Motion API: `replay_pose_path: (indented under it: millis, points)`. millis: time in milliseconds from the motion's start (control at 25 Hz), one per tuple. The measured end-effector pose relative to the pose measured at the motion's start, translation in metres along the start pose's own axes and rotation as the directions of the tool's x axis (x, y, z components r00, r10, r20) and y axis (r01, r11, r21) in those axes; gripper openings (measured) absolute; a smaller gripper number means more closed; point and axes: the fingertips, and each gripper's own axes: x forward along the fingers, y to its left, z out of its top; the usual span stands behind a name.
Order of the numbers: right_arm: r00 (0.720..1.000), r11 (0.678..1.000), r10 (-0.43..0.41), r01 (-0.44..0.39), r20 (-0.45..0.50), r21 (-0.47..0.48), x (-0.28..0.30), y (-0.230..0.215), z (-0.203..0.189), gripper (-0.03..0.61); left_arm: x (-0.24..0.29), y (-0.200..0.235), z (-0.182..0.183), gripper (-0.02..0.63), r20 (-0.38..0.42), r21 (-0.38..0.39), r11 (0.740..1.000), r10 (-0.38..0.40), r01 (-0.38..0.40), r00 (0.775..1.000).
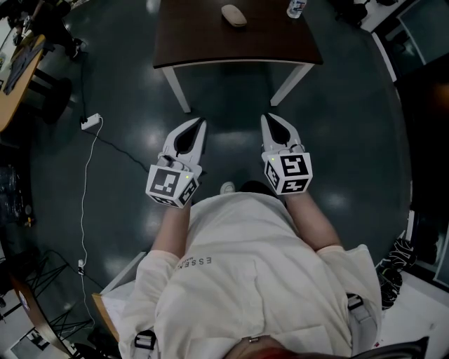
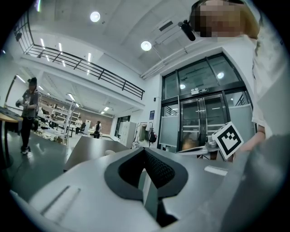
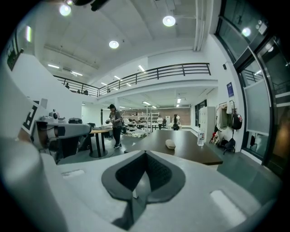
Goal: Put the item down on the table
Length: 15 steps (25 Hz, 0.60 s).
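A beige oval item (image 1: 233,15) lies on the dark brown table (image 1: 210,42) ahead of me, apart from both grippers. My left gripper (image 1: 198,121) and right gripper (image 1: 268,117) hang side by side over the floor, short of the table's near edge. Both are shut with nothing between their jaws. In the right gripper view the shut gripper (image 3: 145,153) points at the table (image 3: 195,154), where the item (image 3: 170,144) rests. In the left gripper view the shut gripper (image 2: 145,149) sits in front of the table (image 2: 88,147), with the item (image 2: 110,152) just showing.
A water bottle (image 1: 296,7) stands at the table's far right (image 3: 200,136). A white cable with an adapter (image 1: 90,121) trails over the floor at left. A wooden desk (image 1: 14,77) is further left. People stand far off (image 3: 115,124). Glass doors (image 2: 204,118) lie beyond.
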Motion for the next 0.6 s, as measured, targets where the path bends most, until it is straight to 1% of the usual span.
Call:
replay_pose_path:
  millis: [160, 600]
  points:
    - [1.0, 1.0, 0.009, -0.009, -0.003, 0.0, 0.0028, 0.0018, -0.0004, -0.014, -0.0004, 0.0033, 0.0007, 0.008, 0.003, 0.0, 1.0, 0.007, -0.007, 1.0]
    - [1.0, 1.0, -0.005, 0.005, -0.004, 0.009, 0.0, -0.0037, -0.0023, -0.014, 0.0038, -0.0015, 0.0029, 0.008, 0.01, 0.005, 1.0, 0.004, -0.004, 1.0]
